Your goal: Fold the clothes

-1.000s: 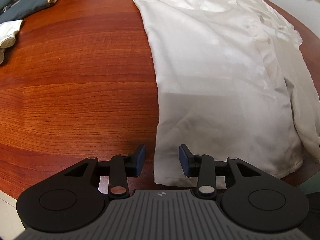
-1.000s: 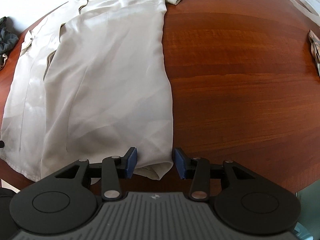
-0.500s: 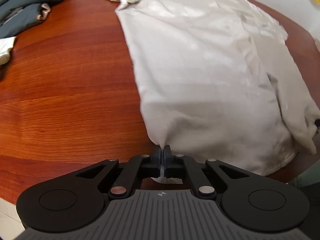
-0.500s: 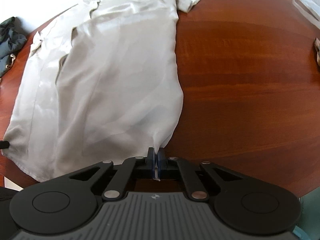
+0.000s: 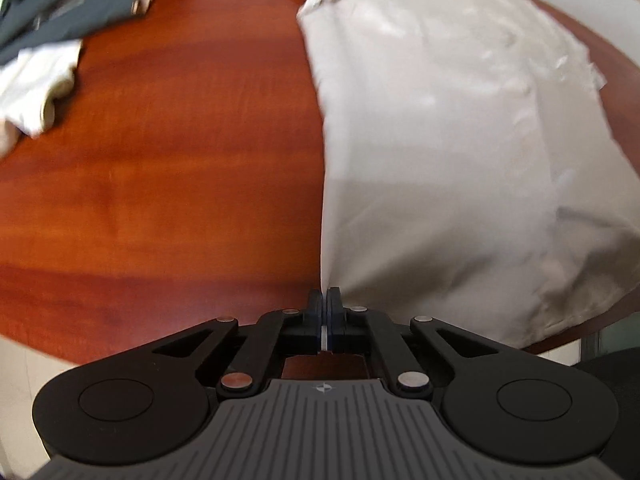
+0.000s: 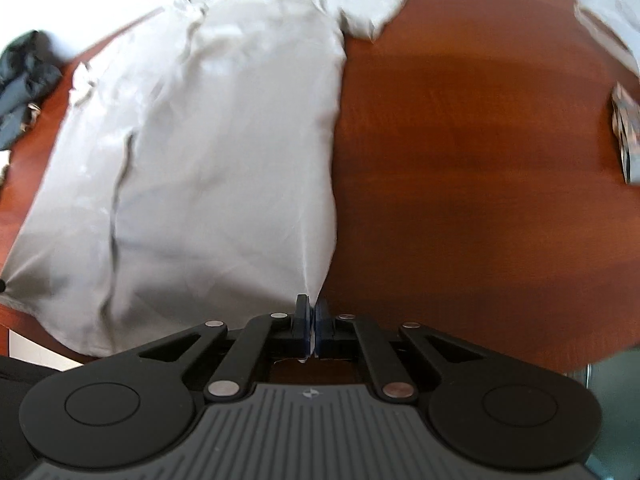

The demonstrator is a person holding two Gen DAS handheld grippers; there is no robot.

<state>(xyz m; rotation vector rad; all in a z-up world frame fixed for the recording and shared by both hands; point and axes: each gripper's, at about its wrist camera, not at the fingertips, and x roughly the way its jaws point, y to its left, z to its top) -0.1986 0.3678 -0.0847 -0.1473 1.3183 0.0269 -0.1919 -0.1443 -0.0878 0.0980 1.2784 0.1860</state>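
Note:
A cream short-sleeved shirt (image 5: 440,140) lies spread on the reddish wooden table (image 5: 160,160), collar at the far end. My left gripper (image 5: 324,296) is shut on the shirt's near left hem corner, and the cloth rises taut from the table into its pads. In the right wrist view the same shirt (image 6: 224,140) fills the left half. My right gripper (image 6: 311,305) is shut on its near right hem corner, which is also lifted. One short sleeve (image 6: 372,4) lies flat at the far right of the shirt.
Dark grey-green clothes (image 5: 72,4) and a folded white garment (image 5: 36,84) sit at the table's far left. A patterned item (image 6: 626,136) and pale fabric (image 6: 608,28) lie at the far right. The table's near edge (image 5: 580,332) runs just under the hem.
Both grippers went from open beside the hem corners to shut on them, and have since lifted and carried the hem forward, so the shirt's near end rises off the table.

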